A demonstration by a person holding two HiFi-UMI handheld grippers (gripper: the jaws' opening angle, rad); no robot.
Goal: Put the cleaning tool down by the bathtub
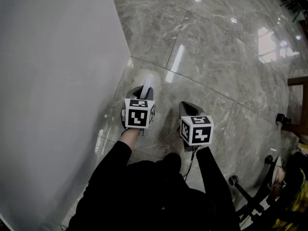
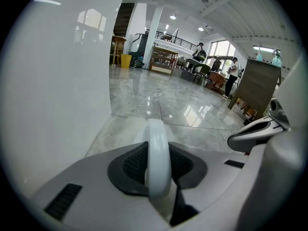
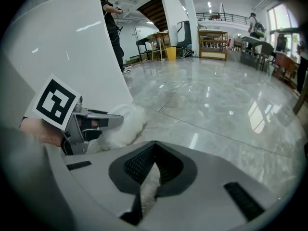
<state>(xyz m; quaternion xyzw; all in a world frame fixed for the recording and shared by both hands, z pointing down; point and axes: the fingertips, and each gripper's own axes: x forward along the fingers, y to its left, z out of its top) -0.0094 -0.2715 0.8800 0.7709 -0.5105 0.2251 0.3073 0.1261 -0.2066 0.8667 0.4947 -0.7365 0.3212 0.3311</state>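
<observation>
I log L gripper (image 2: 158, 163) jaws clamped on the white handle of the cleaning tool (image 1: 147, 83). Its fluffy white head (image 3: 124, 124) is low at the marble floor (image 1: 216, 57), next to the bathtub (image 1: 53, 81) wall. R gripper (image 3: 153, 164) is just beside L, jaws closed w/ nothing btwn them.

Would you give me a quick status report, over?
Left gripper shut on cleaning tool. Right gripper shut, empty. Tool's head low beside bathtub, not yet released. Nothing seen in the way.
</observation>
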